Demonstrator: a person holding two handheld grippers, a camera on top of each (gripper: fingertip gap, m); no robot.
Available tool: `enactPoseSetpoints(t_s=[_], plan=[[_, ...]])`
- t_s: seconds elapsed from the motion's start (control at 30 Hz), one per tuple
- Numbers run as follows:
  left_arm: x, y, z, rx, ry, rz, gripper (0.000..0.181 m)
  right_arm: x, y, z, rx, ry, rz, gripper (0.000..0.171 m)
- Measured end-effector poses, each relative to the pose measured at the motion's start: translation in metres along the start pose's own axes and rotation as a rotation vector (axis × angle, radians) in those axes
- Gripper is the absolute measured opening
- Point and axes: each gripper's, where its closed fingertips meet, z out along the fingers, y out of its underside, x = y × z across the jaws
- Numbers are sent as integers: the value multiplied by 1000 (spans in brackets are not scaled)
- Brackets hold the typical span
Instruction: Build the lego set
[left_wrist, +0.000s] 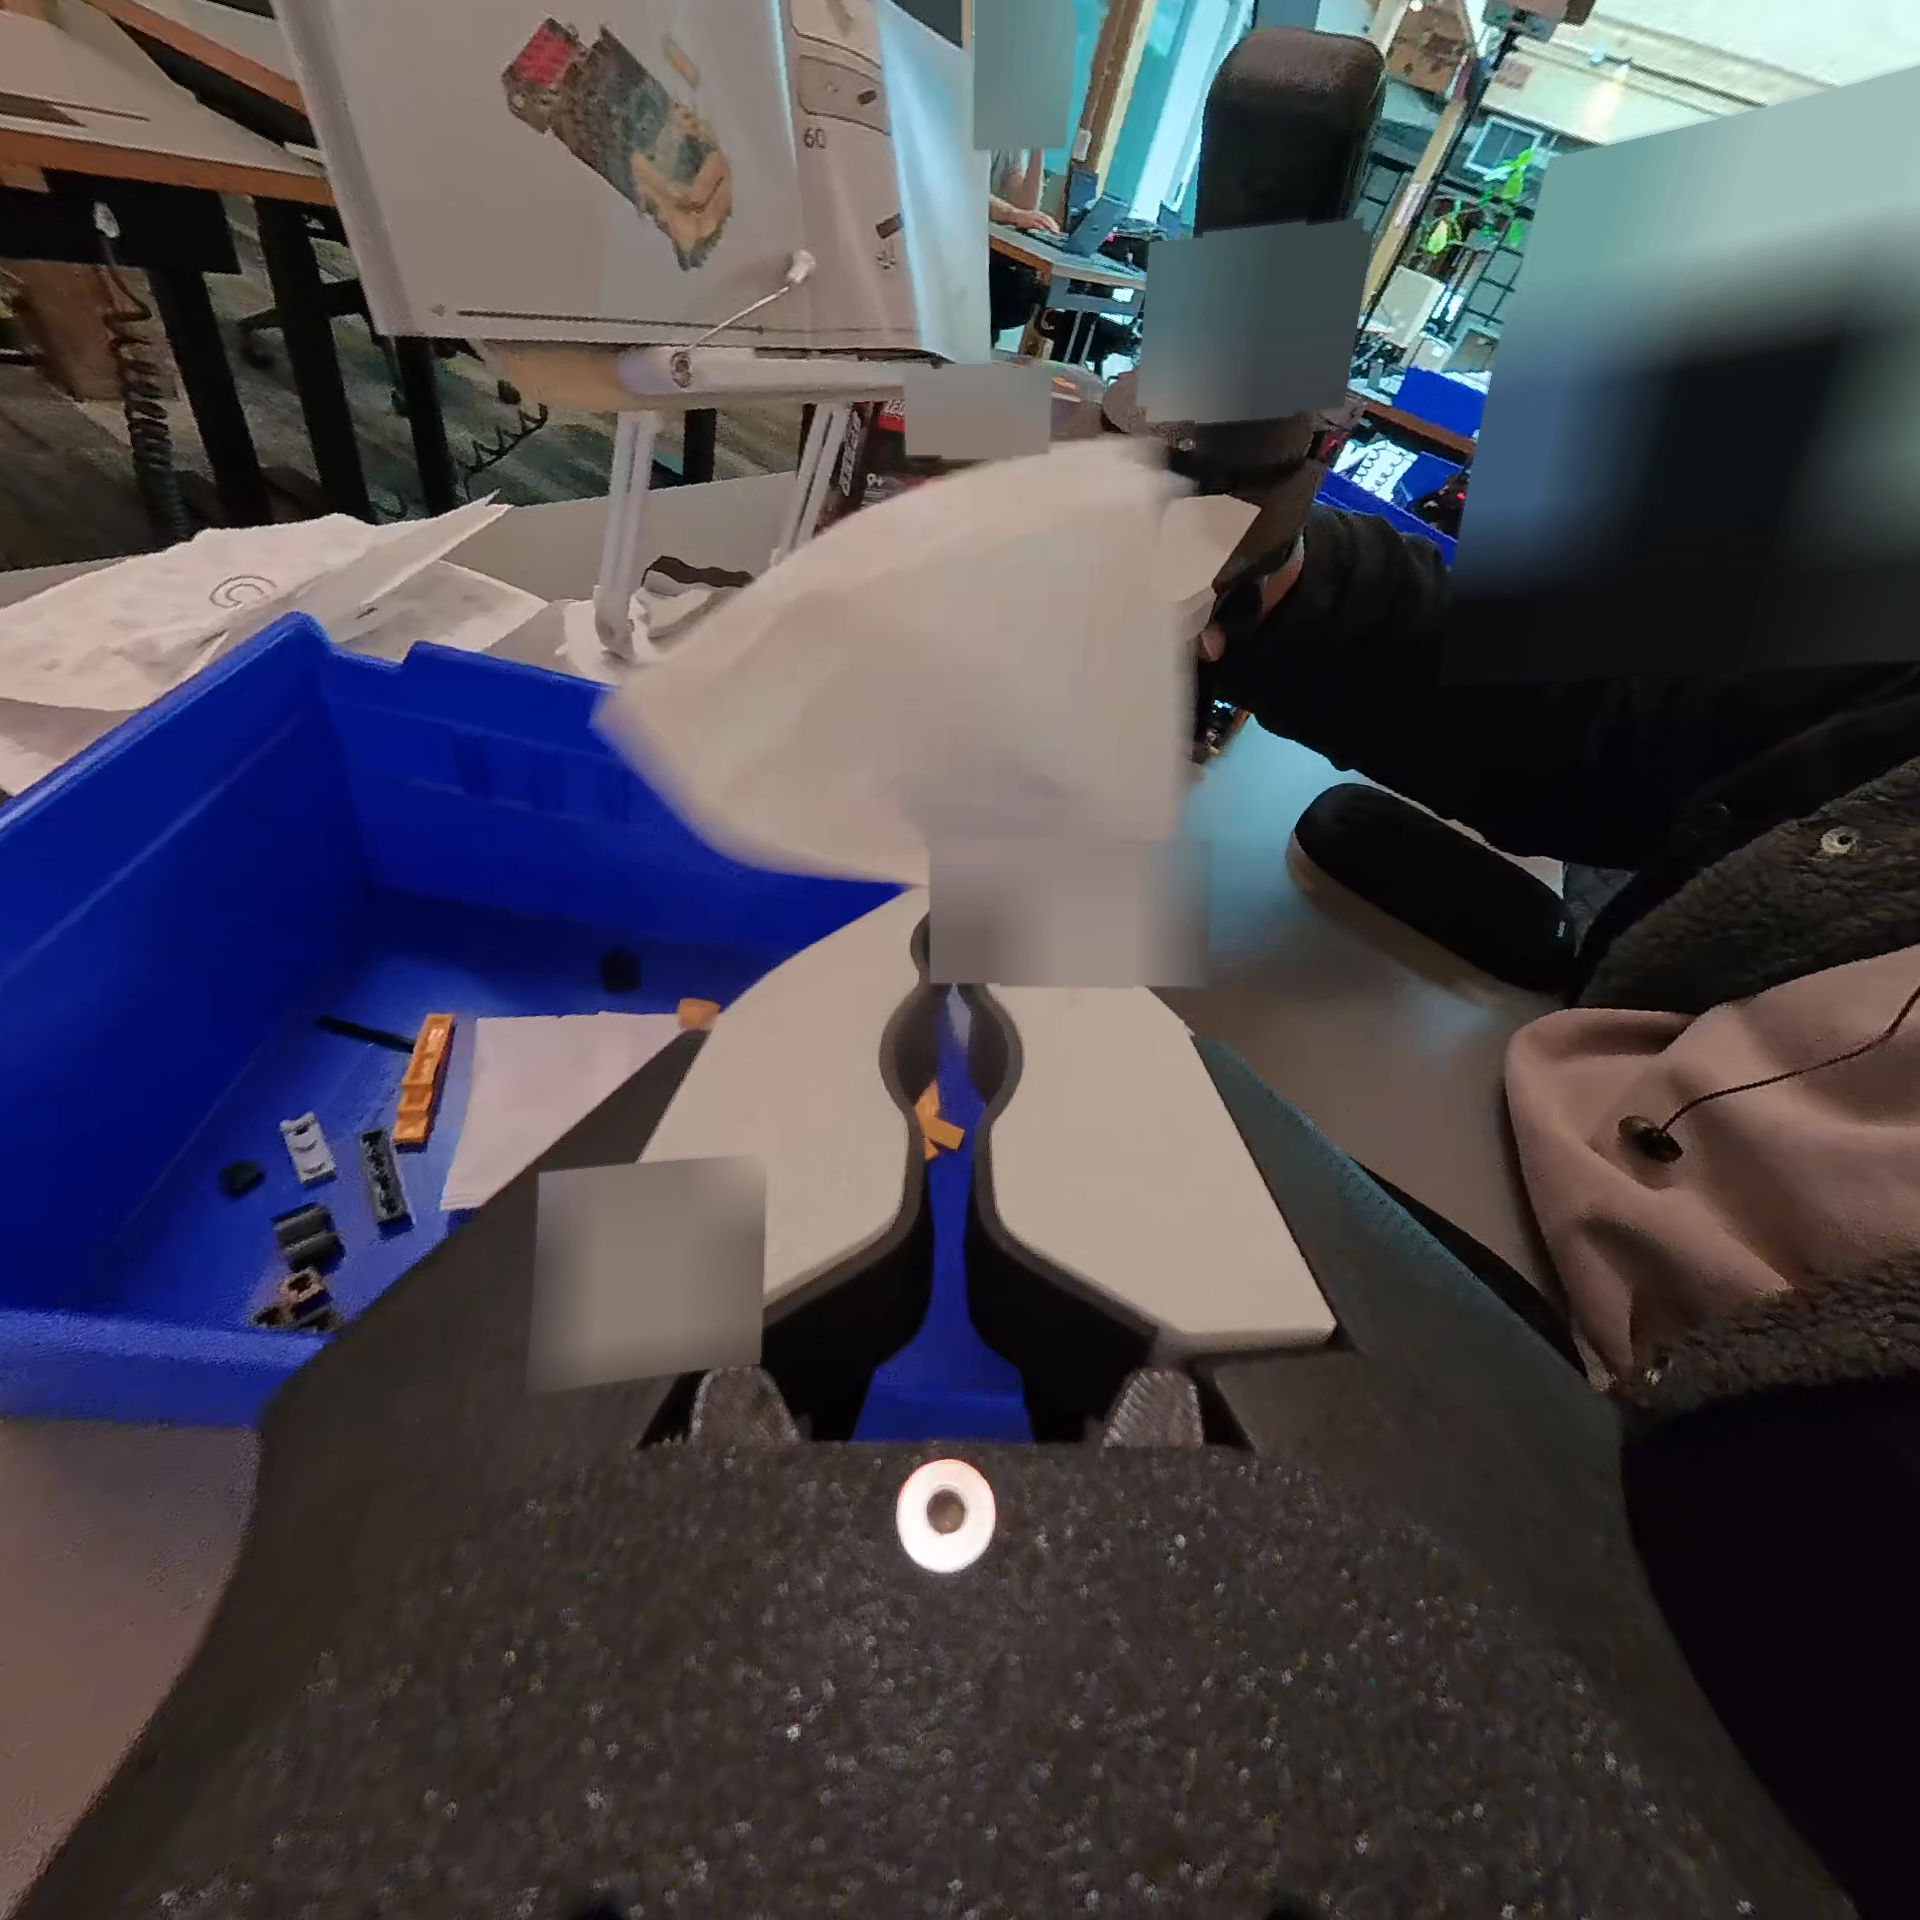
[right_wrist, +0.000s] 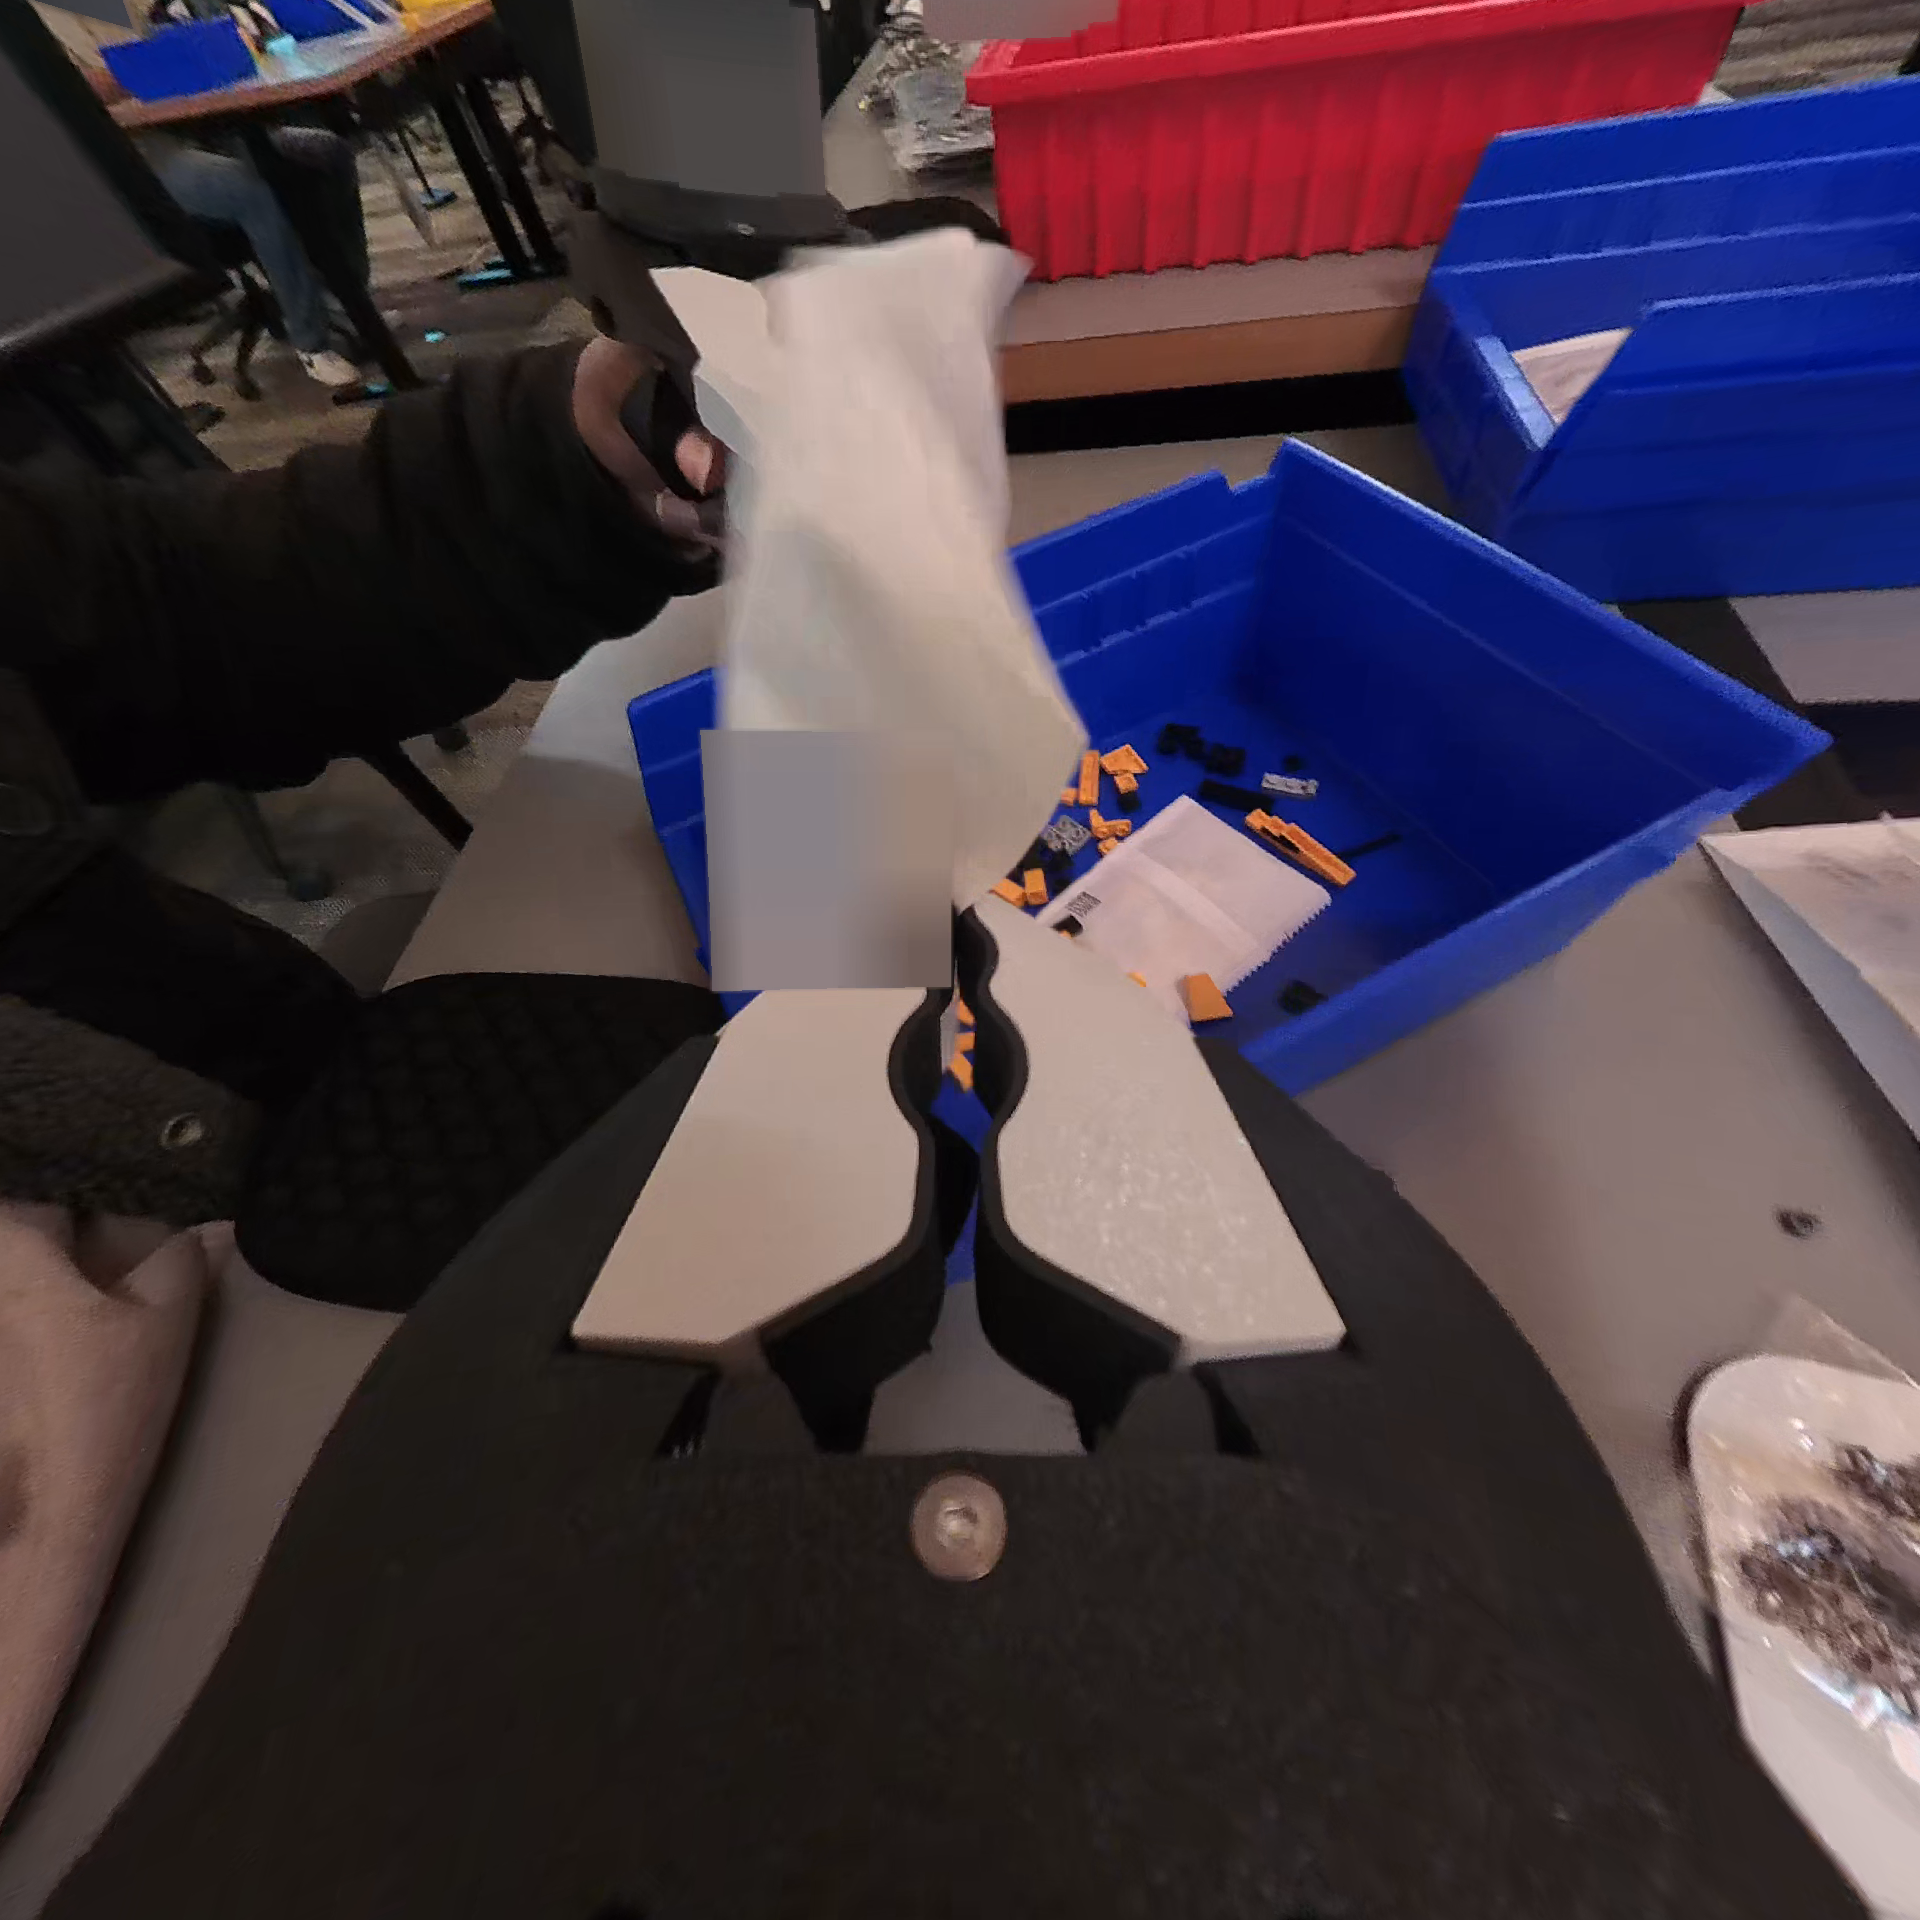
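Both grippers clamp 1 white paper bag (right_wrist: 883, 540) between them, above the blue bin (right_wrist: 1455, 675): left gripper (left_wrist: 951, 997) on a lower corner, right gripper (right_wrist: 961, 935) likewise. Bag looks thin, limp, tear-prone — pinch near the edges. Orange and black lego pieces (right_wrist: 1101, 790) lie loose in the bin just ahead — small, rigid, light.

A grey table (right_wrist: 1507, 1174) carries a blue bin (right_wrist: 1538, 790) of bricks, a second blue bin (right_wrist: 1683, 343), a red bin (right_wrist: 1299, 135) and a booklet stand (left_wrist: 634, 520).
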Motion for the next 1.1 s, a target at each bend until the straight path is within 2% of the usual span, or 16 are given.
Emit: enactPoseSetpoints(t_s=[0.07,0.2,0.23,0.5,0.6,0.67,0.73,0.8,0.87,0.97,1.1], plan=[[0,1,1,-16,-8,13,0,-1,-2,-1,1,-3,-2,0],[-14,-4,-24,21,-57,-8,0,19,5,-24,-2,58,35,0],[-13,-3,-26,19,-52,-10,0,17,3,-27,25,29,49,0],[-6,-2,-14,12,-50,18,0,5,7,-8,-9,29,18,0],[-12,-2,-26,13,-75,22,0,17,9,-20,2,73,37,0],[-12,2,-25,-7,-76,23,0,15,4,-27,32,37,83,0],[-14,3,-22,-12,-98,42,0,17,7,-27,8,84,19,0],[-12,-4,-25,36,-90,34,0,10,3,-29,42,55,20,0],[-10,-7,-25,59,-81,32,2,5,0,-33,62,88,-84,0],[-1,-10,-25,74,-59,23,26,-4,-2,-44,88,166,-268,0],[22,-12,-22,60,-13,-4,31,-19,-3,-68,126,375,-615,0]])
